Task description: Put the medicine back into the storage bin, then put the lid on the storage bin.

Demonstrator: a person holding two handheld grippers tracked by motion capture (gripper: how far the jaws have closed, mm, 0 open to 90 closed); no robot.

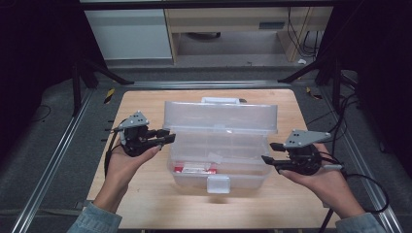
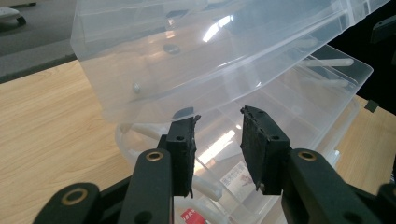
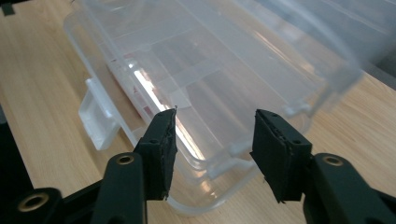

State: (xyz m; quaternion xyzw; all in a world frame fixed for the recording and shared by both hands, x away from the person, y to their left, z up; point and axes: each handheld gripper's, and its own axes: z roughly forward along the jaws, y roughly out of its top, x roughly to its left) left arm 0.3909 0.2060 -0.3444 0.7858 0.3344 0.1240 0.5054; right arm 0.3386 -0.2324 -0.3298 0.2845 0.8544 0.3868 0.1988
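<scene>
From above, the clear plastic storage box [image 1: 218,165] sits mid-way on the pale wooden worktop [image 1: 145,204], lid [image 1: 221,116] raised. The left claw [image 1: 167,136] hovers just left of the box, the right claw [image 1: 269,153] just right of it. Along the left claw [image 2: 218,140], jaws apart, nothing gripped, box ahead. Along the right claw [image 3: 212,149], jaws apart over the box's end, a white latch [image 3: 95,119] beside.

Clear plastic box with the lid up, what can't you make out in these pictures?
- Red-labelled packet in the clear box: print too small in the high view, hidden partly by the left gripper in its own view.
- Box lid: blurred, cut off by the top edge in the right gripper view.
</scene>
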